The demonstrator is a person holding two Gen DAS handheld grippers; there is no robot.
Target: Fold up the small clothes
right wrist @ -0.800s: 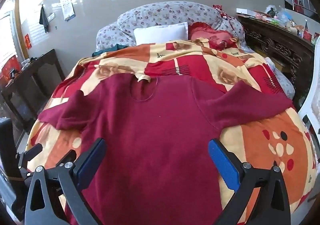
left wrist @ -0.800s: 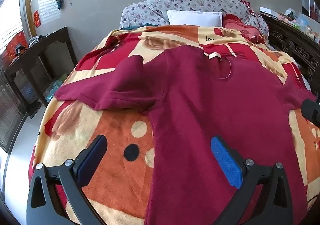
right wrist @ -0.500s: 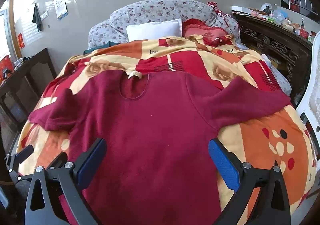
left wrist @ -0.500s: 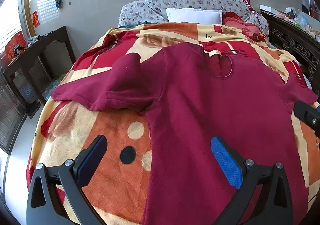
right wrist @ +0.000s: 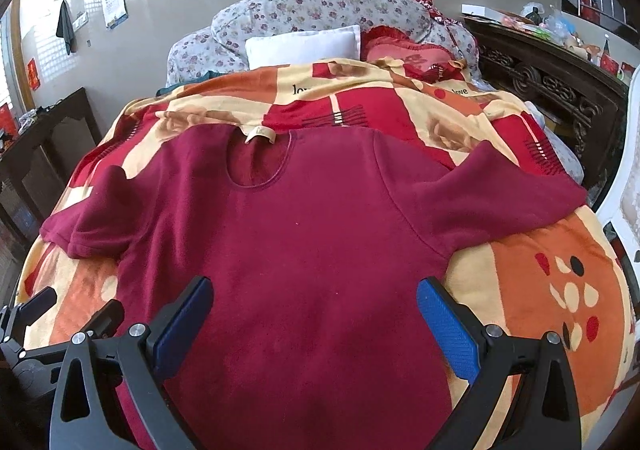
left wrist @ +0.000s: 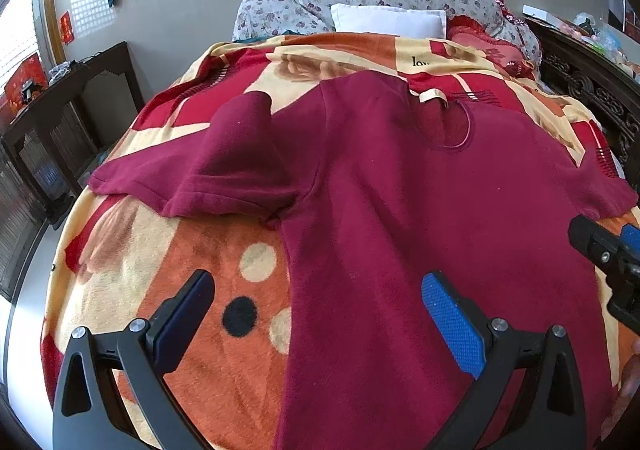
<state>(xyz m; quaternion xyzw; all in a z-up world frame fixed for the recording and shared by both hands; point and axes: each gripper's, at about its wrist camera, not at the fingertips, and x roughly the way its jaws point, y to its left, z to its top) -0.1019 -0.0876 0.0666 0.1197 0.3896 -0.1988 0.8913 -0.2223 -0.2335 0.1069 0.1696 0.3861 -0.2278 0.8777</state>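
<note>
A dark red short-sleeved shirt (left wrist: 400, 210) lies spread flat, front up, on the patterned blanket, with both sleeves out to the sides; it also fills the middle of the right wrist view (right wrist: 304, 250). Its left sleeve (left wrist: 224, 178) lies partly folded over itself. My left gripper (left wrist: 316, 314) is open and empty above the shirt's lower left side edge. My right gripper (right wrist: 312, 314) is open and empty above the shirt's lower body. The right gripper shows at the right edge of the left wrist view (left wrist: 608, 254), and the left gripper at the lower left of the right wrist view (right wrist: 48, 326).
The orange, red and cream blanket (left wrist: 224, 282) covers the bed. A white pillow (left wrist: 388, 20) and flowered bedding lie at the head. A dark wooden table (left wrist: 60, 106) stands left of the bed, a carved dark cabinet (right wrist: 552, 82) and a white chair (right wrist: 624, 186) to the right.
Both grippers have drawn back slightly and stayed open; the shirt sits a little higher in both views. The shirt itself has not moved.
</note>
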